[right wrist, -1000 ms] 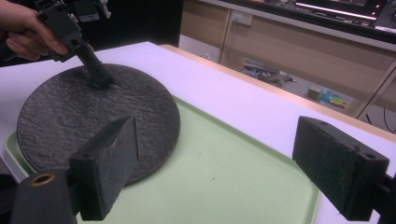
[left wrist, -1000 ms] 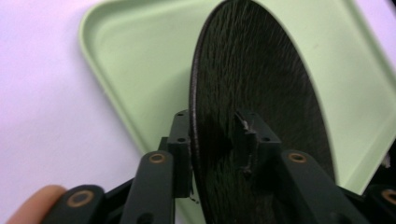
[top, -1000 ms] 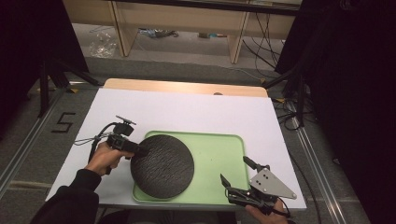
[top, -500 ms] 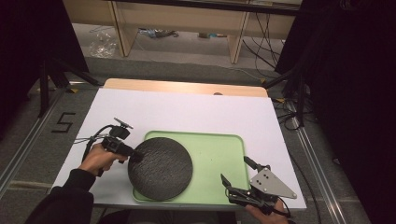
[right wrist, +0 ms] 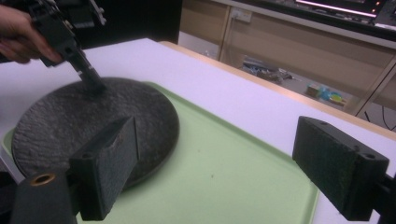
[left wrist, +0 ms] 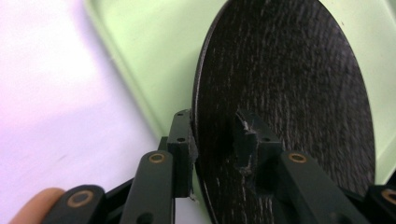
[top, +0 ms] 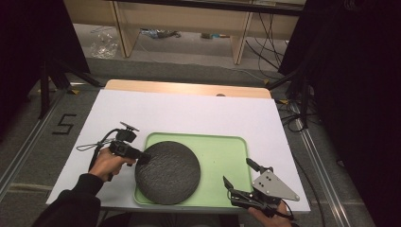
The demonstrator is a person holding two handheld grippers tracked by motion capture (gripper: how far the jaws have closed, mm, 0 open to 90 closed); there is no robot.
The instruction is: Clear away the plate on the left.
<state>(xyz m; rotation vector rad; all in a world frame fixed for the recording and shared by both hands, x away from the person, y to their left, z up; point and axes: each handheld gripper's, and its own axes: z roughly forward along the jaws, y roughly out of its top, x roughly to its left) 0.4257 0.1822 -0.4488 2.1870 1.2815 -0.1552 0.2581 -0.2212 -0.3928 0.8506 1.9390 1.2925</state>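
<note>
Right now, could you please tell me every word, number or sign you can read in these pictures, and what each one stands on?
"5": a black figure marked on the grey floor left of the white table, at.
Nothing legible on the round dark grey stone plate, the light green plastic tray, or either gripper.
Small packages on the floor beyond the table are too blurred to read.

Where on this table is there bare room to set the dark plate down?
The right half of the green tray, between the dark plate and the right gripper, is bare. So is the white table top behind the tray. It is crowded at the tray's left edge, where the left gripper clamps the plate.
</note>
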